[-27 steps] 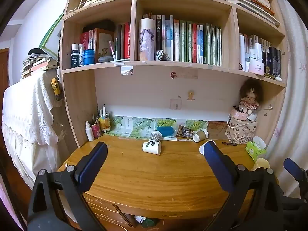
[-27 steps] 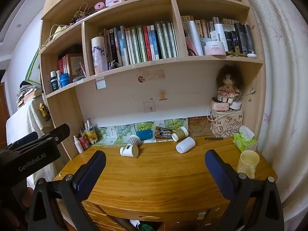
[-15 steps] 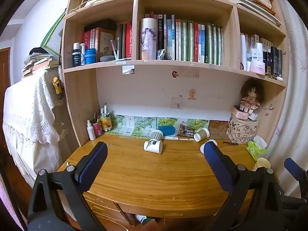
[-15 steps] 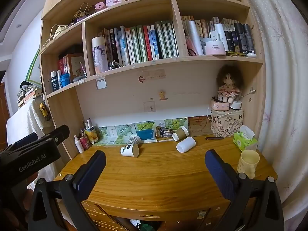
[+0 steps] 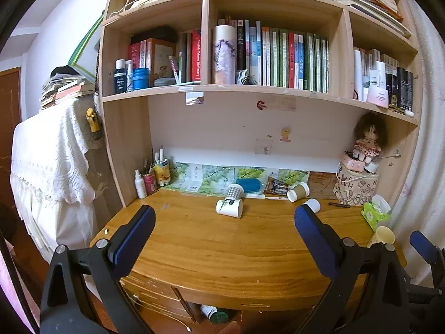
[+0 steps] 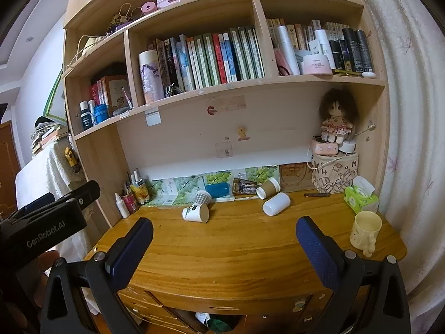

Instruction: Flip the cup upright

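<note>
Left wrist view shows the left gripper point(image 5: 222, 222) with its blue pads spread wide and nothing between them, hanging above the near edge of the wooden desk point(image 5: 222, 250); the right gripper point(image 6: 222, 233) is likewise agape and empty, well short of any cup. Farther back, near the desk's rear, a white paper cup with a green print point(image 6: 196, 213) lies on its side, touching a checkered cup point(image 6: 202, 197) behind it. To the right lie a plain white cup point(image 6: 276, 204) and a brown-sleeved cup point(image 6: 268, 188), also tipped. A yellow mug point(image 6: 365, 229) stands upright at the right edge. Likely trouble: a tipped paper cup may roll or crush under a hard pinch, a reach for the printed cup could knock its checkered neighbour, and the mug is close to the right gripper's path.
</note>
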